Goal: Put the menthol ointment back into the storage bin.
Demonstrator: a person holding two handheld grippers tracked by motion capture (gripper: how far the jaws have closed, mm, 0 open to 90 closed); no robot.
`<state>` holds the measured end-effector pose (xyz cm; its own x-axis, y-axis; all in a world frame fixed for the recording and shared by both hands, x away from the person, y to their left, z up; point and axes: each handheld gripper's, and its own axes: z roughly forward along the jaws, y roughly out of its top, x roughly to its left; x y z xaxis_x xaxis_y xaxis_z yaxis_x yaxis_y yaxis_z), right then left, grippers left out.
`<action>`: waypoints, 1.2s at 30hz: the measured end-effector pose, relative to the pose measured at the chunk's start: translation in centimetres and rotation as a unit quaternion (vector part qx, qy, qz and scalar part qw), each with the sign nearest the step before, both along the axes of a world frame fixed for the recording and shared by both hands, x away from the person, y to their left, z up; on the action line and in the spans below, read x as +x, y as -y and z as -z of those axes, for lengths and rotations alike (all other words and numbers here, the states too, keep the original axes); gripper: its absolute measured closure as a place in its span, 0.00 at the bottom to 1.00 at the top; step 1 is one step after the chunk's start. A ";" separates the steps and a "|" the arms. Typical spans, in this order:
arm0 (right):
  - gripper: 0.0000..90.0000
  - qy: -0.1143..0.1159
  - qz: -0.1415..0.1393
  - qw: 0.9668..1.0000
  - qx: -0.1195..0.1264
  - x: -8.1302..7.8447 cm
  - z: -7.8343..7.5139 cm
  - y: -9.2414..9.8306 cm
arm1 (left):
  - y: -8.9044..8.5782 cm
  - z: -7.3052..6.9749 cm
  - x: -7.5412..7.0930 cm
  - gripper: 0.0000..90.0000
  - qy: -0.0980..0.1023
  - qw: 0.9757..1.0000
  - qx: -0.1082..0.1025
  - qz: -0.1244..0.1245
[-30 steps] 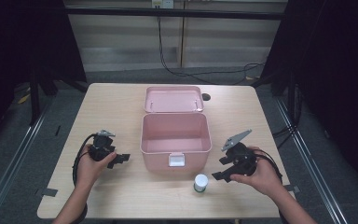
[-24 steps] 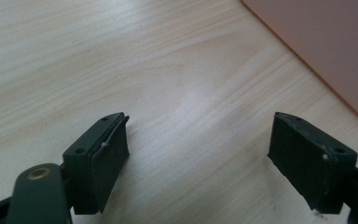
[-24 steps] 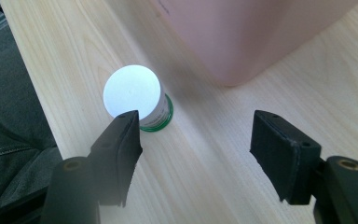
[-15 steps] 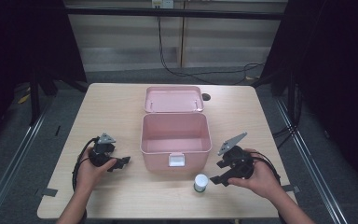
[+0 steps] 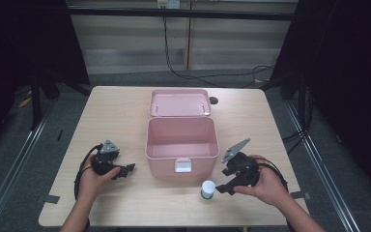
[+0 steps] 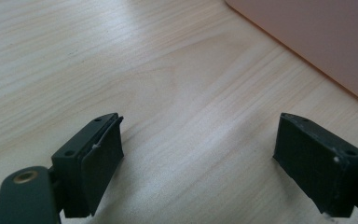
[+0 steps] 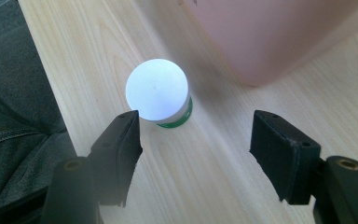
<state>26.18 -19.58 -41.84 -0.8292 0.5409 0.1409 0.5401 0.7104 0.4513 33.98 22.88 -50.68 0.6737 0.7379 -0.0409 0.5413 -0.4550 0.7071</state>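
Pink box (image 5: 182, 145): lid open, inside bare. Small jar (image 5: 207, 189): not yet packed. Your right gripper (image 5: 223, 186): jaws wide, nearing it. Left gripper (image 5: 128, 168): jaws just widened, holding nothing.

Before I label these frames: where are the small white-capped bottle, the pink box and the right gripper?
small white-capped bottle (image 7: 156, 89), right gripper view, white cap.
pink box (image 5: 183, 166), high view, front wall.
right gripper (image 5: 221, 187), high view, between fingertips.

A light wooden table (image 5: 116, 111) was set on a grey floor (image 5: 29, 159), flanked by dark curtains (image 5: 24, 43). Pale panelling (image 5: 130, 38) was seen behind, with black cables (image 5: 207, 77) trailed along its foot.
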 end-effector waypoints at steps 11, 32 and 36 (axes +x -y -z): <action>0.37 -0.007 -0.019 1.000 -0.015 0.0 0.6 -1.5 | 0.2 0.3 -0.1 0.09 0.010 1.000 0.006 0.014; 0.37 -0.021 -0.038 0.998 -0.044 0.1 2.0 -3.4 | 0.2 0.3 -0.1 0.09 0.010 1.000 0.006 0.016; 0.38 -0.020 -0.041 0.998 -0.048 0.1 2.2 -3.6 | 0.2 0.3 -0.1 0.09 0.010 1.000 0.006 0.016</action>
